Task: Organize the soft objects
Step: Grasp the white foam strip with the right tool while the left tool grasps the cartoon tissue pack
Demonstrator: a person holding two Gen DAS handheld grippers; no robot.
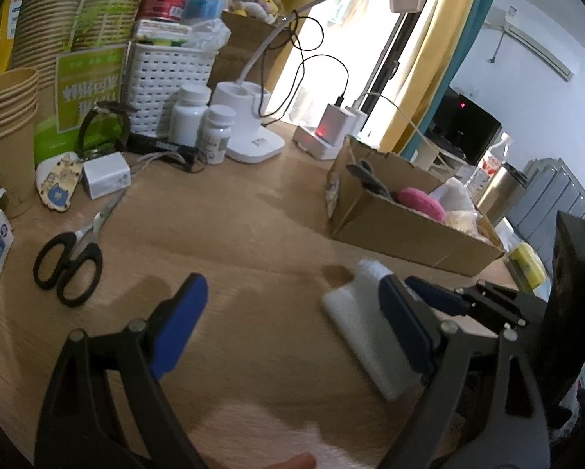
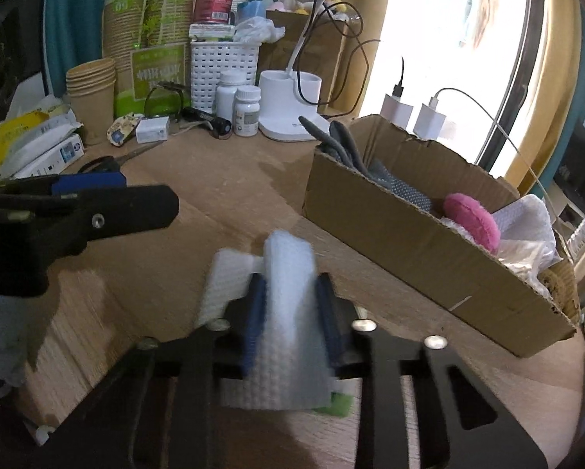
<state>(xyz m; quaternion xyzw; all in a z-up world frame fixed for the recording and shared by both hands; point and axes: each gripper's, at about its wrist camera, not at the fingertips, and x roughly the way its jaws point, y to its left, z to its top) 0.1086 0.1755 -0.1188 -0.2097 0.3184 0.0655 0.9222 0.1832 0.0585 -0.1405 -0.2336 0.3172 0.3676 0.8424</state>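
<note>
The white foam sheet is between the blue pads of your right gripper, which is closed on it; part of the sheet folds down to the left and seems to rest on the wooden table, so I cannot tell if it is fully lifted. In the left wrist view the same sheet lies near and to the right, and your left gripper is wide open and holds nothing, just beside it. Farther to the right stands the cardboard box, which I judge to be the collecting place. It already contains a pink round cushion, a grey dotted cloth and some white soft material, so part of the task looks done. The foam sheet has not yet gone in. A yellow-green sponge near the right end of the box perhaps also remains. The scissors at the far left are not soft, and you can leave them.
</note>
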